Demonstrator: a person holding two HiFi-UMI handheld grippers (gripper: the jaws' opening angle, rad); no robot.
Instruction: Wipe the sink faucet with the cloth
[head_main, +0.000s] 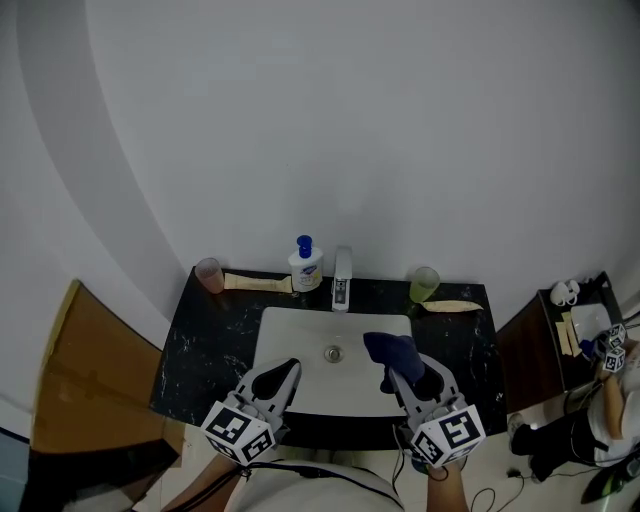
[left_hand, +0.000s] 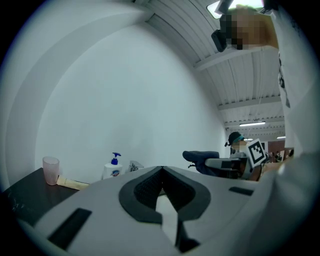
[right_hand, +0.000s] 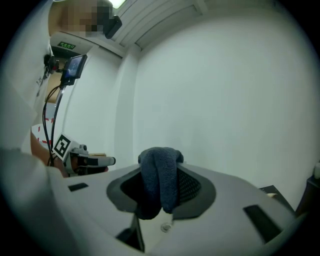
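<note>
The chrome faucet (head_main: 342, 279) stands at the back middle of the white sink (head_main: 290, 340), set in a black marbled counter (head_main: 200, 340). My right gripper (head_main: 400, 372) is shut on a dark blue cloth (head_main: 393, 349), held over the right half of the basin, short of the faucet. In the right gripper view the cloth (right_hand: 159, 181) is bunched and folded between the jaws. My left gripper (head_main: 288, 372) hovers over the basin's front left, shut with nothing in it. In the left gripper view the faucet (left_hand: 134, 165) shows past the jaws, and the cloth (left_hand: 201, 157) at right.
A blue-capped soap bottle (head_main: 305, 265) stands just left of the faucet. A pink cup (head_main: 209, 274) is at the counter's back left, a green cup (head_main: 424, 284) at back right. Beige strips (head_main: 256, 282) lie along the wall. A brown board (head_main: 85, 380) leans at left.
</note>
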